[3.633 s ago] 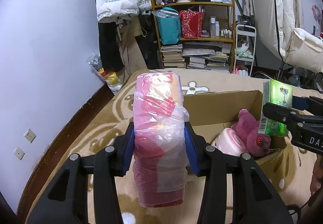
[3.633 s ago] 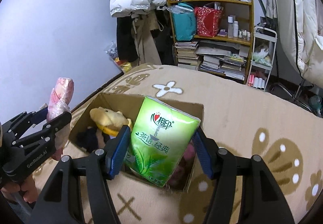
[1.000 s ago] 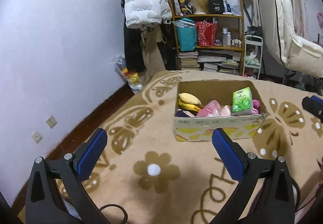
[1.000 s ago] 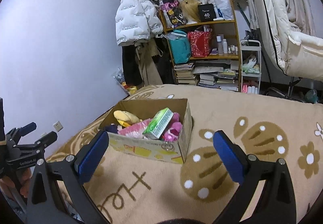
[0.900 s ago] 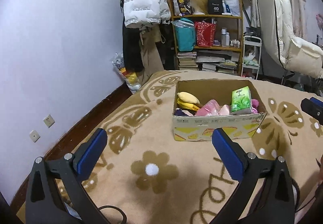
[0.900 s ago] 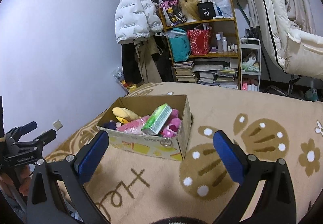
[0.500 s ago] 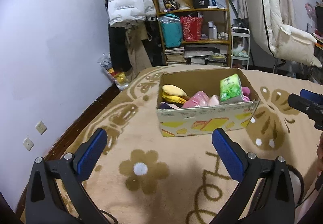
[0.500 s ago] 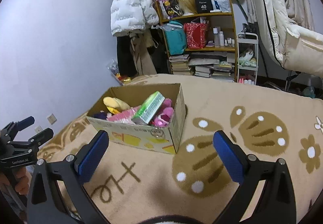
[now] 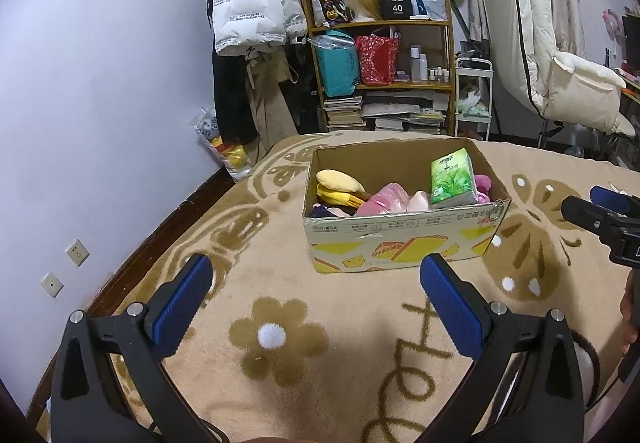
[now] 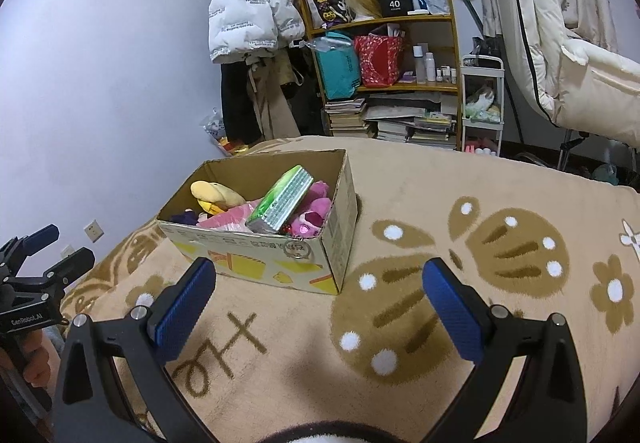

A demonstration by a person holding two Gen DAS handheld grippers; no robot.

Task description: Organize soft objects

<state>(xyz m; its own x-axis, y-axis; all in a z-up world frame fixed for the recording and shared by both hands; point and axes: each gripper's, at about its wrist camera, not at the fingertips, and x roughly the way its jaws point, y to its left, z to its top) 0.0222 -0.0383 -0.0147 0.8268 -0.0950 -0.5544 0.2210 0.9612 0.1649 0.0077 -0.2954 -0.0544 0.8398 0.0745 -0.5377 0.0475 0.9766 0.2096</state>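
I hold my left gripper (image 9: 312,297) and right gripper (image 10: 320,297) spread wide, grasping nothing. Ahead of both, the cardboard box (image 9: 400,247) contains the green tissue pack (image 9: 452,177), pink bag (image 9: 386,199) and plush toys (image 10: 218,195); sorting looks finished, nothing loose remains.

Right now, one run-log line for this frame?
left gripper: open, empty | right gripper: open, empty | green tissue pack, pink bagged roll: in cardboard box | phase: items placed
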